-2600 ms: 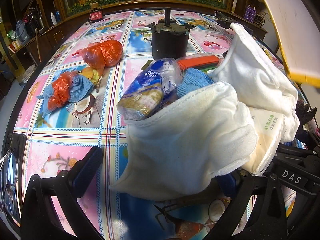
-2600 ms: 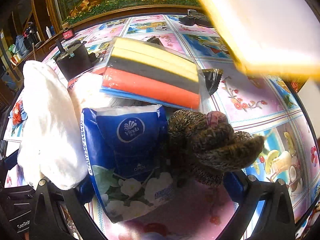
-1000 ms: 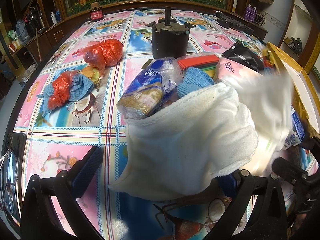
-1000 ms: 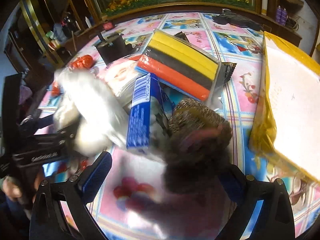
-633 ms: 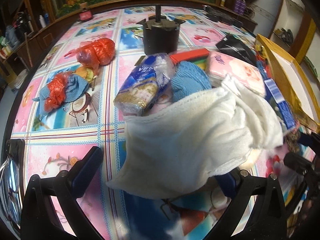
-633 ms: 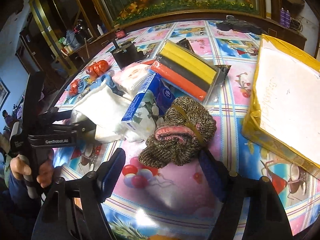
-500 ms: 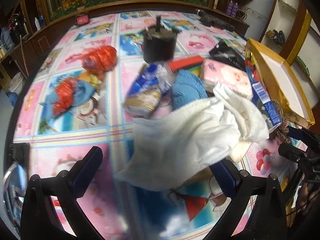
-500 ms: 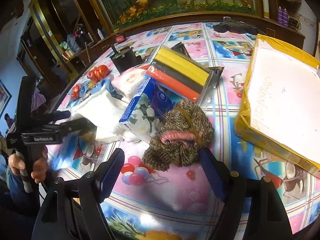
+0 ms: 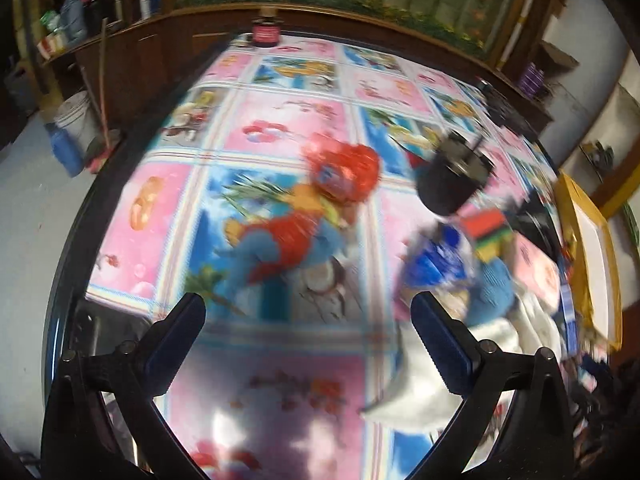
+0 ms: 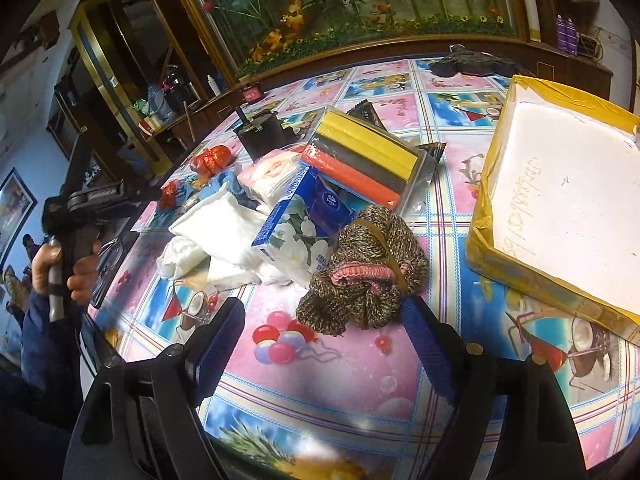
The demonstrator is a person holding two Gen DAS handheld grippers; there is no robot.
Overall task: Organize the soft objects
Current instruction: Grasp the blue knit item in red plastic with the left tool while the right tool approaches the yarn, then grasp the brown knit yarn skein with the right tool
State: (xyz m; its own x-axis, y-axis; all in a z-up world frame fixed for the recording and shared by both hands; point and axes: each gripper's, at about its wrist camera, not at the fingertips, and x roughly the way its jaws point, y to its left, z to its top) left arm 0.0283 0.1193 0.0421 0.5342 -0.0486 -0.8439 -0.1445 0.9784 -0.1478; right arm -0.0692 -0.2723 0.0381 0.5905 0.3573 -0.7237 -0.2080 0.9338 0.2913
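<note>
My left gripper (image 9: 308, 340) stands open over bare tablecloth with nothing between its fingers; this view is smeared by motion. The white towel (image 9: 420, 380) lies crumpled just right of its right finger. In the right wrist view the same white towel (image 10: 220, 228) rests beside a blue tissue pack (image 10: 304, 216). A brown knitted bundle (image 10: 364, 272) with a pink cuff and a rubber band lies on the table just beyond my right gripper (image 10: 322, 336). Its jaws are opening, and the pads do not press the bundle.
A yellow box (image 10: 480, 216) lined with white foam stands at the right. A sponge pack (image 10: 360, 164), a pink tissue pack (image 10: 272, 172), a black pot (image 10: 260, 132) and orange bags (image 9: 344, 172) lie farther back. A hand (image 10: 68, 264) holds the left gripper at the table's left edge.
The left gripper let go of the white towel and swung left, toward the orange bags. The right gripper released the knitted bundle and drew back a little.
</note>
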